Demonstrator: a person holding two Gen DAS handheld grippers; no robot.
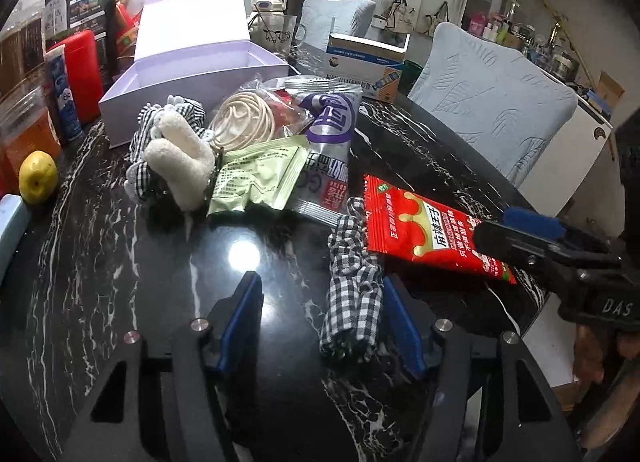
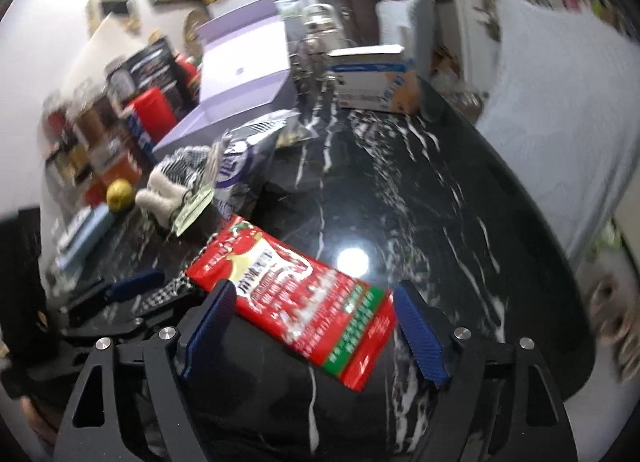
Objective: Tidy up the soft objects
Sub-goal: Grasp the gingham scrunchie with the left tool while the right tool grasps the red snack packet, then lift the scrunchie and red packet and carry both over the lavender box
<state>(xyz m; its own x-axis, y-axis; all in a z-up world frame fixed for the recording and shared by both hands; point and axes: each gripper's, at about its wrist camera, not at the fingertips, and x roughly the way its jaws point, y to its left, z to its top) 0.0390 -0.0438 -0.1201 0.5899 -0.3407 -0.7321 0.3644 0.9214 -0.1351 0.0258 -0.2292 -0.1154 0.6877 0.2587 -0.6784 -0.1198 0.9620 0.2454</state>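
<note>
Left wrist view: the left gripper [image 1: 322, 318] has its jaws partly apart around the near end of a checked cloth [image 1: 352, 290]; the cloth touches the right pad, the left pad is clear of it. The cloth lies on the black marble table [image 1: 120, 262], its far end just beside a red packet [image 1: 432, 229]. Farther left sit a green packet [image 1: 256, 181], a white plush [image 1: 180, 157] and an open lilac box [image 1: 192, 77].

Right wrist view, blurred: the right gripper [image 2: 316, 330] is spread wide, pads either side of the red packet [image 2: 304, 298], not pressing it. The left gripper [image 2: 132, 286] shows at left.

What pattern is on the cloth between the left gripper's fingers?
Black-and-white check on the cloth, clearest in the left wrist view.
</note>
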